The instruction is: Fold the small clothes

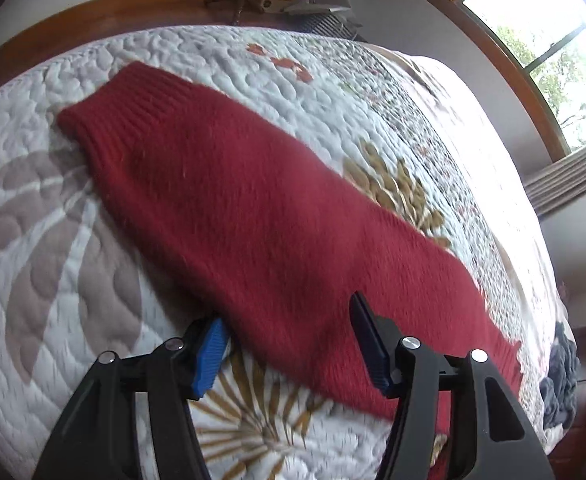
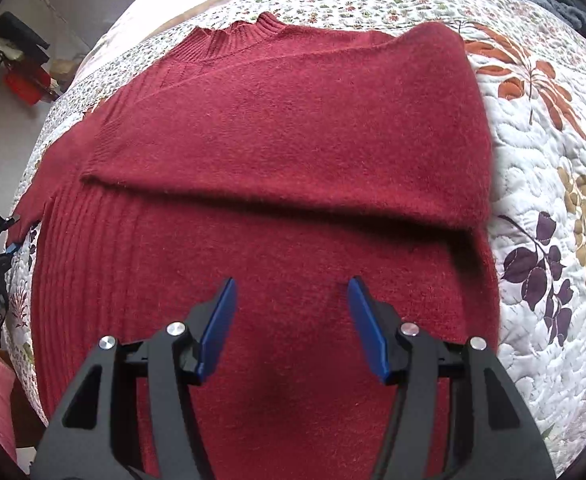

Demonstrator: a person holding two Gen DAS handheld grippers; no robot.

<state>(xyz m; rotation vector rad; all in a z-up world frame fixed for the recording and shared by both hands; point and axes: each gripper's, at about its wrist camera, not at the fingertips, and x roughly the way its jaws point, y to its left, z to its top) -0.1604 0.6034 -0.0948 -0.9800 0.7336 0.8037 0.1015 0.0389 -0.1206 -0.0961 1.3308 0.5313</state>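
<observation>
**Two open tongs over a half-folded red sweater**

Two sets of tongs hung above the bed, both spread wide and holding nothing. The left tongs [image 1: 291, 346] straddled the near edge of the red knit sweater [image 1: 229, 200] at the bottom of the left wrist frame: one blue pad lay off the cloth over the quilt [image 1: 53, 240], the other over the knit. The right tongs [image 2: 293, 328] hovered above the middle of the sweater [image 2: 285, 128], low in the right wrist frame; whether their tips touched the wool could not be told.

The sweater lay flat on the quilted floral bedspread, filling the centre of both views. In the right wrist view one layer was already turned over another, leaving a soft fold edge across mid-frame, with the ribbed collar [image 2: 245, 34] at the top and a sleeve [image 2: 49, 176] trailing toward the left edge. In the left wrist view it read as a long narrow band with a ribbed end [image 1: 121, 96] at upper left.

The knit looked thick, fuzzy and limp, so it would likely sag and stretch rather than hold a crease, though it should not slip on the quilt. The doubled fold edge or the firmer ribbed bands seemed the best places to pinch, taking both layers together.
</observation>
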